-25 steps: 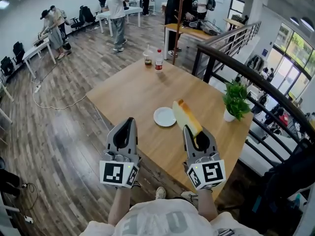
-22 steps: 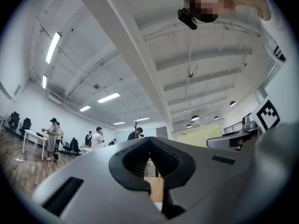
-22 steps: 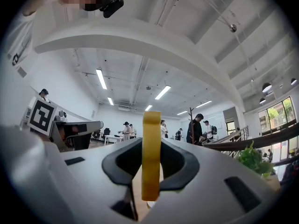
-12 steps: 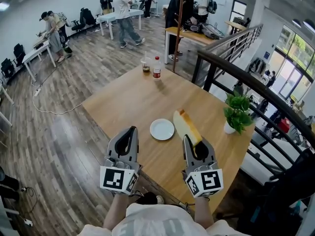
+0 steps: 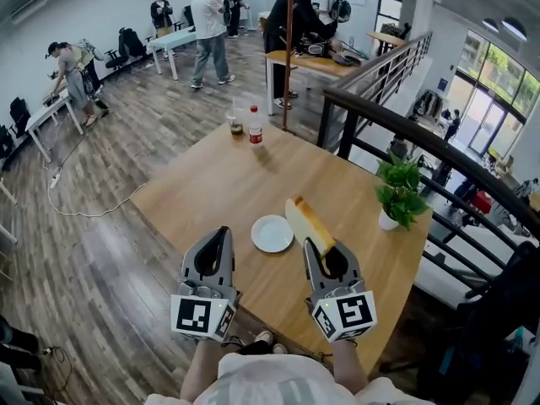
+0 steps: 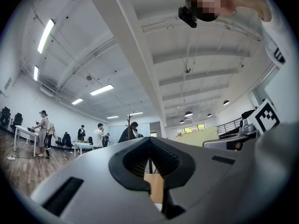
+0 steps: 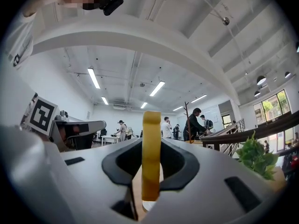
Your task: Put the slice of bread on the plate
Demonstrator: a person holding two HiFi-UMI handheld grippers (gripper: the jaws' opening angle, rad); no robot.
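Both grippers have been coming forward over the wooden worktop (image 5: 211, 184), which is now lying closer beneath them. A potted plant (image 5: 398, 194) is standing near its right edge. The right gripper (image 5: 315, 247) is clamping the slice of bread (image 5: 305, 220) on edge, holding it above the worktop just right of the white plate (image 5: 272, 233) and clear of it. The left gripper (image 5: 223, 231) is hovering with its jaws together and nothing between them. Each gripper's cube is showing a black-and-white square marker without letters. At the far corner a red-labelled bottle (image 5: 255, 128) is standing beside a cup (image 5: 235, 124); the label's print is too small to read.
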